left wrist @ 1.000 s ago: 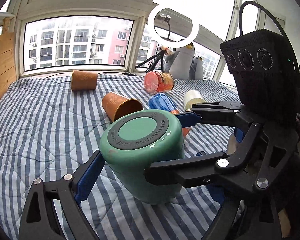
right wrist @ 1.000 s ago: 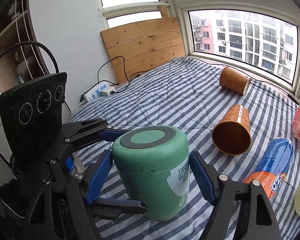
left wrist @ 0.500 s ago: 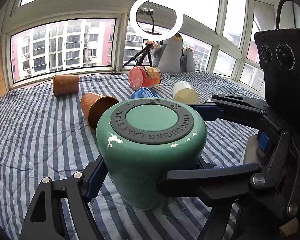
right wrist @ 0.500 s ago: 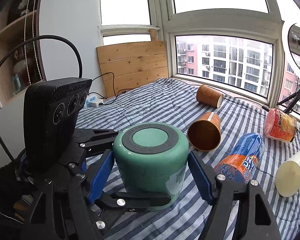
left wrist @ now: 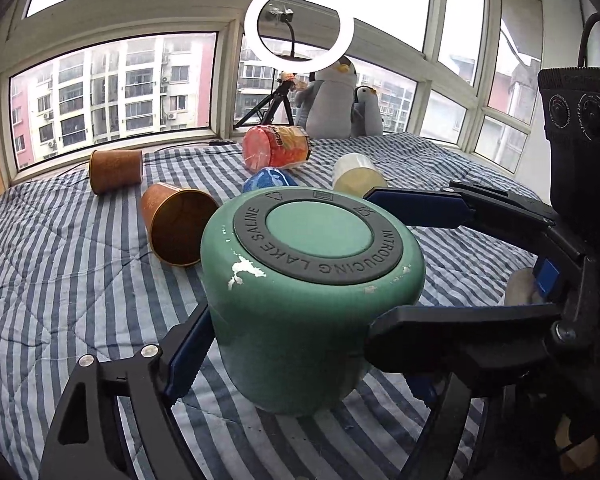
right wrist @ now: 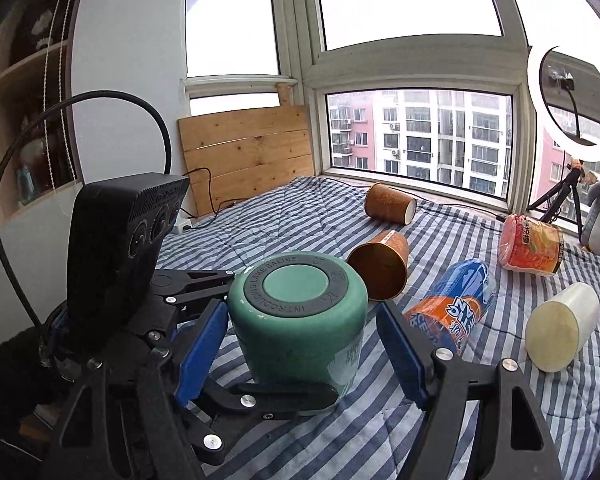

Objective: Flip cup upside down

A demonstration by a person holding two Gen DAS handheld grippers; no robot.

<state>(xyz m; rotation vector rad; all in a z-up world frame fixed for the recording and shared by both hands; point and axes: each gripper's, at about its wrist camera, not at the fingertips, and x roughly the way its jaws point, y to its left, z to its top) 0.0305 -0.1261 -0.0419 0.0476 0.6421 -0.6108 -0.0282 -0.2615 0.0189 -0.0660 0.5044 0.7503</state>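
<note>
green cup (right wrist: 300,320) inverted, brown paper cup (right wrist: 378,270) just behind, possibly touching

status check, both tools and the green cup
Left tool and right tool open, both straddling the cup. Green cup upside down on striped bedspread, base up. Brown paper cup lying close behind.

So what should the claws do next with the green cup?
Probably pull both claws back and away. The green cup already stands bottom-up on the striped blanket, and the right claw looks open with gaps on both sides. The left claw also sits around it, so leaving slowly should avoid tipping it.
</note>
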